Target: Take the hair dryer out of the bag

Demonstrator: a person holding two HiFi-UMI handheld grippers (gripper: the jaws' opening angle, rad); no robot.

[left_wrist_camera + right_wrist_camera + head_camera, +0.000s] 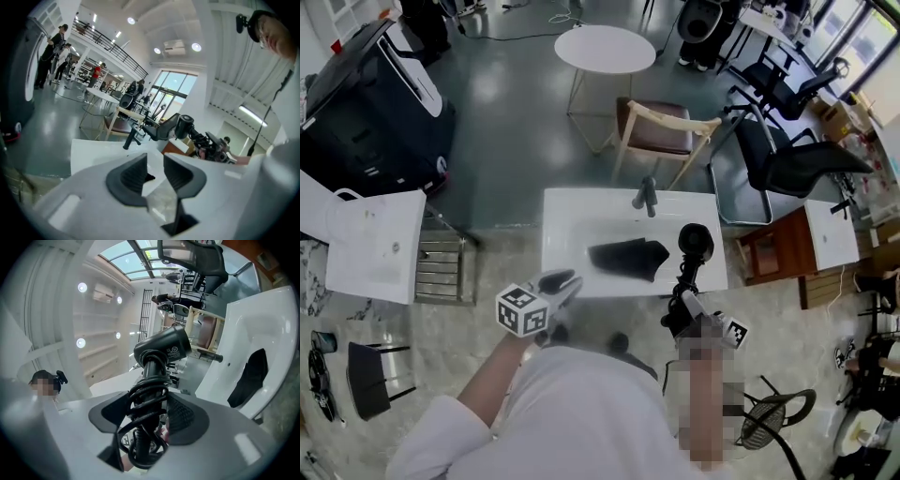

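The black hair dryer (pixel 695 243) stands upright above the right side of the white sink (pixel 572 225), its cord coiled round the handle. My right gripper (pixel 680 302) is shut on that handle and cord, with the dryer's head (pixel 164 350) above the jaws (pixel 150 411). The black bag (pixel 628 257) lies flat and slack in the basin, also seen as the bag (pixel 251 376) at right. My left gripper (pixel 561 284) hovers at the sink's front left edge, apart from the bag. Its jaws (pixel 154 164) stand narrowly open with nothing between them. The dryer (pixel 180 126) shows beyond them.
A dark faucet (pixel 647 195) rises at the sink's back edge. Behind it stand a wooden chair (pixel 661 131), a round white table (pixel 605 47) and a black office chair (pixel 787 164). A brown stand (pixel 773 248) sits right of the sink, a white cabinet (pixel 375 244) left.
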